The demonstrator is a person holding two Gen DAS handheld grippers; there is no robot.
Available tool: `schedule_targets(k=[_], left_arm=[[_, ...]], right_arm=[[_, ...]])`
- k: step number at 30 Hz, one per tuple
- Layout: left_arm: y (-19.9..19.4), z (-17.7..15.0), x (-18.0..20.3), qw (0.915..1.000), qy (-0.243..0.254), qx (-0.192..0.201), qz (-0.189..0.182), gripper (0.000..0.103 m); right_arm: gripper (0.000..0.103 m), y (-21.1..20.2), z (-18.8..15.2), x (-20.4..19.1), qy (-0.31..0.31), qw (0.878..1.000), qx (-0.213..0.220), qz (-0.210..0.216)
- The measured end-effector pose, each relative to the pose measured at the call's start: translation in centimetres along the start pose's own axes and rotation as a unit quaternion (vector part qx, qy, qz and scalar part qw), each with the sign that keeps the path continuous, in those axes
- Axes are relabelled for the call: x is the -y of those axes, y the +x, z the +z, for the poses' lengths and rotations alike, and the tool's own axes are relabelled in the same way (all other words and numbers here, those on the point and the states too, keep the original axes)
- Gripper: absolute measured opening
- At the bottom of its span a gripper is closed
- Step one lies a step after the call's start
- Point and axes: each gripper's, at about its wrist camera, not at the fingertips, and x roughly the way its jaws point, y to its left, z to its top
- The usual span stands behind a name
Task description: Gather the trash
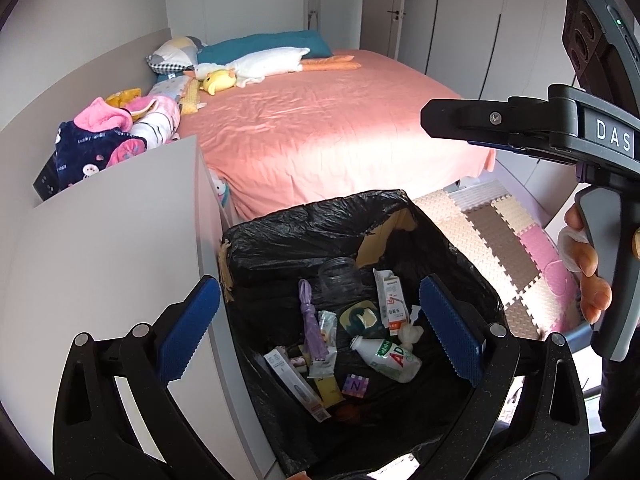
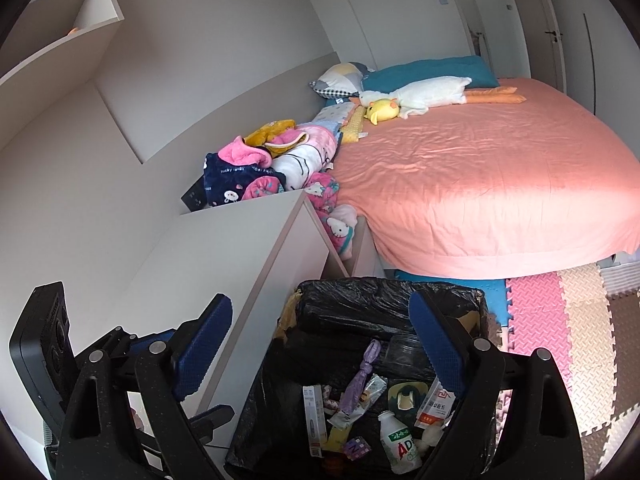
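Observation:
A cardboard bin lined with a black bag (image 1: 280, 240) (image 2: 360, 300) stands on the floor by the bed. Inside lie a white AD bottle (image 1: 390, 356) (image 2: 400, 446), a red-and-white carton (image 1: 390, 298) (image 2: 434, 402), a purple strip (image 1: 308, 320) (image 2: 358, 376), a clear jar (image 1: 340, 276), a long white box (image 1: 296, 384) (image 2: 312, 420) and wrappers. My left gripper (image 1: 316, 332) is open and empty above the bin. My right gripper (image 2: 320, 360) is open and empty above it too; it also shows in the left wrist view (image 1: 520, 120) at the right.
A white cabinet (image 1: 100, 260) (image 2: 224, 248) stands left of the bin. A bed with a pink sheet (image 1: 320, 120) (image 2: 480, 180) carries plush toys and folded clothes (image 1: 116, 132). Foam puzzle mats (image 1: 500, 240) (image 2: 560, 320) cover the floor to the right.

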Motion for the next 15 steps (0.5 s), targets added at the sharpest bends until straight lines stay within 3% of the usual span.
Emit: schedule_targets(k=[15], left_arm=[[-0.49,0.04,0.33,0.9999,0.012,0.006,0.01,0.097]], right_arm=[[0.09,0.12,0.0,-0.29,-0.004,1.0,0.002,-0.001]])
